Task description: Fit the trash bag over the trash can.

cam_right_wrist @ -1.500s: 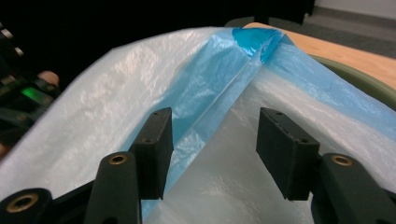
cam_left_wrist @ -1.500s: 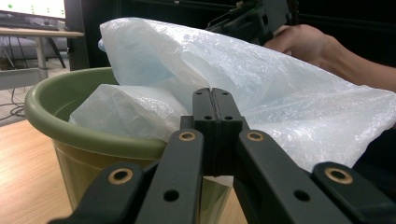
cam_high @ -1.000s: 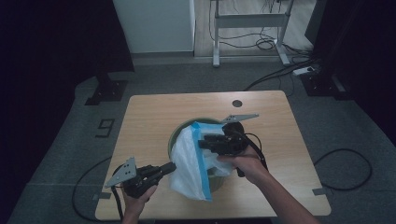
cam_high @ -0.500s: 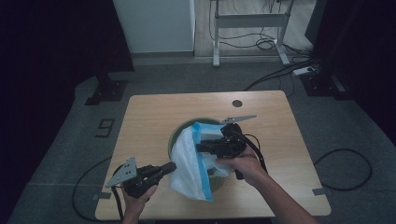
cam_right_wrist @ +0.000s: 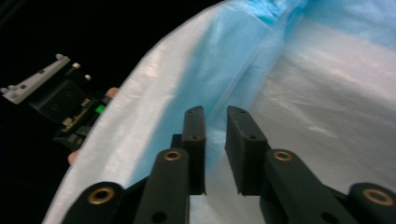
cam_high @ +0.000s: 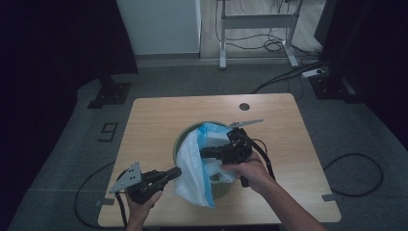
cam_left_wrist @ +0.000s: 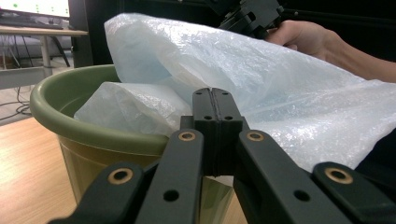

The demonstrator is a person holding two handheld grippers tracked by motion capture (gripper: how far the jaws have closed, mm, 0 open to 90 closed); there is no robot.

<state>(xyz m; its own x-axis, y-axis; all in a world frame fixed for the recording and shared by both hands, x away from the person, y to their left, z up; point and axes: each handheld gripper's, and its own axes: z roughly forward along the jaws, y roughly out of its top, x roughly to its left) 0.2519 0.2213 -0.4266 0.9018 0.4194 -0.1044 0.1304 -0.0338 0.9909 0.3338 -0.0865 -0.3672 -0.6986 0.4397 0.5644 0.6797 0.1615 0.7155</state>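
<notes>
I am working over the wooden table (cam_high: 159,120), lining the green bin (cam_left_wrist: 70,126) with the plastic bag (cam_high: 192,168). The bin is sitting just ahead of my left claw (cam_high: 172,172) and under my right claw (cam_high: 204,153). The bag is draping out of the bin over its near rim, toward my left claw, while its blue-edged mouth is rising around my right claw.

My left claw is pressing its jaws flat together right at the bag's hanging skirt; in the left gripper view I think a fold of film is caught between them, but the pads are hiding the contact, so I am not sure. My right claw is standing slightly spread inside the bag, pinching nothing, with film lying on both sides of it.

What I am worrying about: if I am pulling the skirt outward while the right claw is snagging the inner film, the light bin could be tipping or sliding toward me, or the thin film could be tearing.

My left hand (cam_high: 142,204) is lying low and level, pointing right. My right hand (cam_high: 250,171) is reaching in from above, wrist bent, pointing left.
</notes>
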